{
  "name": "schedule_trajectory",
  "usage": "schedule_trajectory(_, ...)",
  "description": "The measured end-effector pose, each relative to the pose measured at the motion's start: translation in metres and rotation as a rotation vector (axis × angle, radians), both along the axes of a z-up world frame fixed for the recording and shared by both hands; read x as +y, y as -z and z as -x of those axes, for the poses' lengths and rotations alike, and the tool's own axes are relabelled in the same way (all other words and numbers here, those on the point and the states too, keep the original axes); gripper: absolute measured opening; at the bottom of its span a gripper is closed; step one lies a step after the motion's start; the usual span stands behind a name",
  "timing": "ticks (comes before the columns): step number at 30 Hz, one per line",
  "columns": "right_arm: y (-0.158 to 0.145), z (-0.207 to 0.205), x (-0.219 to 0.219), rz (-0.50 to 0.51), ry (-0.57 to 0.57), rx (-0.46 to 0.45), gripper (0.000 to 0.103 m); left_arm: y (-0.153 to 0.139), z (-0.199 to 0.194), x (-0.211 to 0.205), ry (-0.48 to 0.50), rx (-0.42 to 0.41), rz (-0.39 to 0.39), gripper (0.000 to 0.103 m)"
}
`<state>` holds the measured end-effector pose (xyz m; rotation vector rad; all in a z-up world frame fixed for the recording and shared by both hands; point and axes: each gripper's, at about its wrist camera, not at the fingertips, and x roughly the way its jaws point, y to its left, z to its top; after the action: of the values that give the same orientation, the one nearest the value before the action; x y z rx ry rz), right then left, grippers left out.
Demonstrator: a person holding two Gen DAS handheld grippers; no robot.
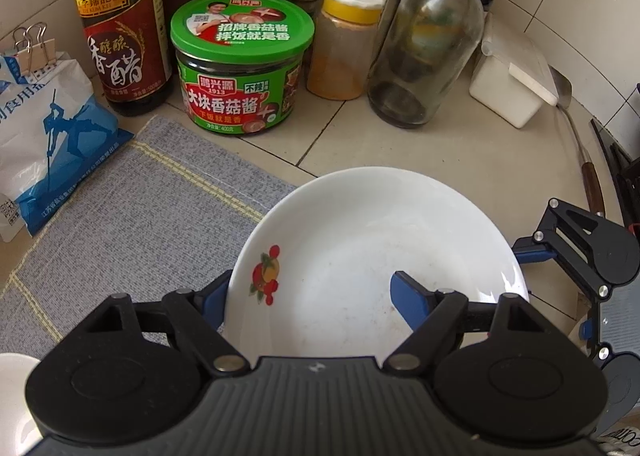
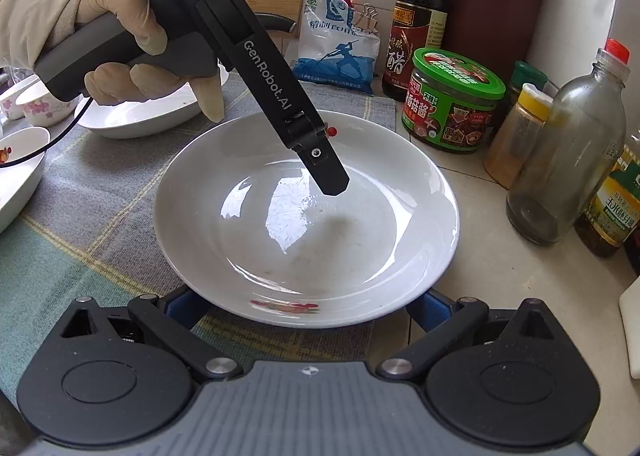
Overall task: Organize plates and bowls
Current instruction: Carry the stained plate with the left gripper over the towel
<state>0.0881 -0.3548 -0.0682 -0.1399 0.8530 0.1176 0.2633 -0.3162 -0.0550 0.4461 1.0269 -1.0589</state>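
- Plate (image 2: 306, 216), white with small fruit pictures on its rim, sits in the middle of the right wrist view, half on the grey cloth (image 2: 80, 224) and half on the tiled counter (image 2: 500, 296).
- Left tool (image 1: 314, 296) has one blue finger outside the plate's rim and the other inside the dish. The fingers stand apart and do not seem to pinch the rim.
- Right tool (image 2: 304, 306) is at the plate's near edge. Its blue fingers go under the rim on both sides, so I cannot tell if they press on it.
- A gloved hand (image 2: 132, 28) in the upper left of the right wrist view holds the left tool.
- More dishes wait at the left edge of that view: a big white bowl (image 2: 140, 116), a flowered bowl (image 2: 40, 108) and another white dish (image 2: 16, 176).
- Jars and bottles stand behind the plate, like the green-lidded jar (image 1: 240, 64).
- The job looks far from done. Nothing is stacked yet, and this plate needs a good hold first.
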Motion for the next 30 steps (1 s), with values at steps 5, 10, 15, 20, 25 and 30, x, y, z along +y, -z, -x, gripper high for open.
schedule_trajectory(5, -0.003, 0.005, 0.003, -0.001, 0.034, 0.002, 0.103, -0.016, 0.010, 0.013, -0.018, -0.052, 0.021, 0.083)
schedule_trajectory(10, -0.012, 0.017, 0.008, -0.020, 0.079, 0.004, 0.103, -0.041, 0.028, 0.039, -0.056, -0.107, 0.066, 0.084)
schedule_trajectory(15, -0.018, 0.030, 0.022, -0.005, 0.095, 0.008, 0.103, -0.065, 0.060, 0.072, -0.089, -0.170, 0.111, 0.087)
schedule_trajectory(20, -0.024, 0.042, 0.044, -0.008, 0.091, -0.013, 0.103, -0.075, 0.091, 0.111, -0.147, -0.203, 0.133, 0.087)
schedule_trajectory(25, -0.028, 0.047, 0.069, -0.034, 0.043, -0.049, 0.103, -0.072, 0.118, 0.153, -0.240, -0.226, 0.116, 0.087)
schedule_trajectory(30, -0.021, 0.048, 0.104, -0.036, -0.055, -0.039, 0.103, -0.063, 0.138, 0.195, -0.356, -0.227, 0.074, 0.087)
